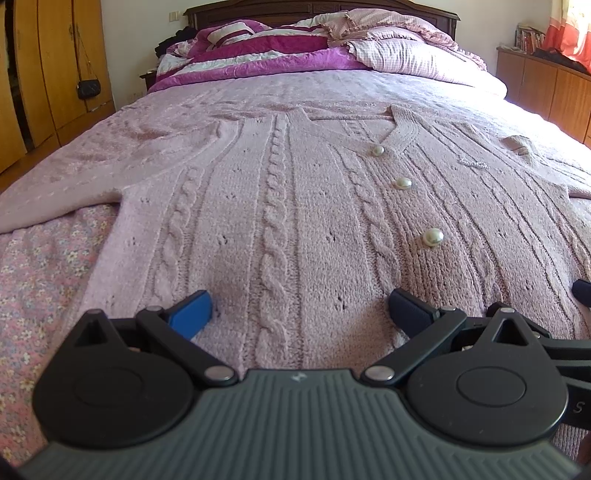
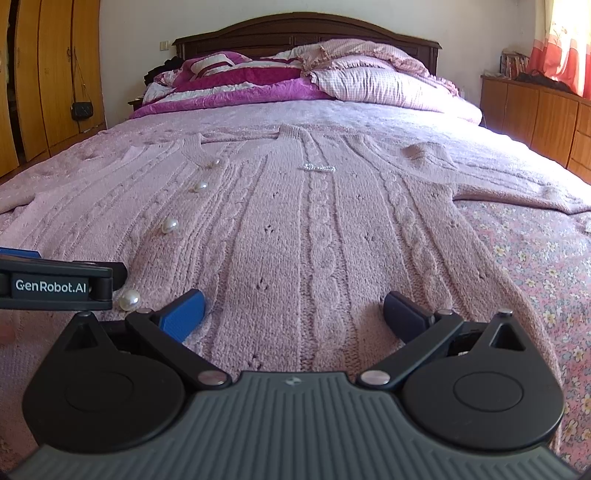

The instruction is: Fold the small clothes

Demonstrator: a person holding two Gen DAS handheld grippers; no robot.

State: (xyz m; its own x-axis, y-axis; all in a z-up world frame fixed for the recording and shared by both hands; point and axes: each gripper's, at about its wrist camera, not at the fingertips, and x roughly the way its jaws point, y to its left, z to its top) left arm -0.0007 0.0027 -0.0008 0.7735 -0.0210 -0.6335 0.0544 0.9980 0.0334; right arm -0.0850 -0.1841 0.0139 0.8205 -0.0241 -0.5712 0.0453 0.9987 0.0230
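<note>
Pink cardigan (image 1: 295,206) flat on bed (image 1: 48,273), both hand-held grippers agape.

The bed (image 2: 535,258) is covered by a pink floral sheet. A pink cable-knit cardigan (image 1: 295,221) with pearl buttons (image 1: 433,236) is spread flat on it, front up, sleeves laid out to both sides. Crumpled magenta and white bedding (image 2: 240,83) and a checked pillow (image 2: 373,86) are heaped against the dark wooden headboard (image 2: 306,31).
</note>
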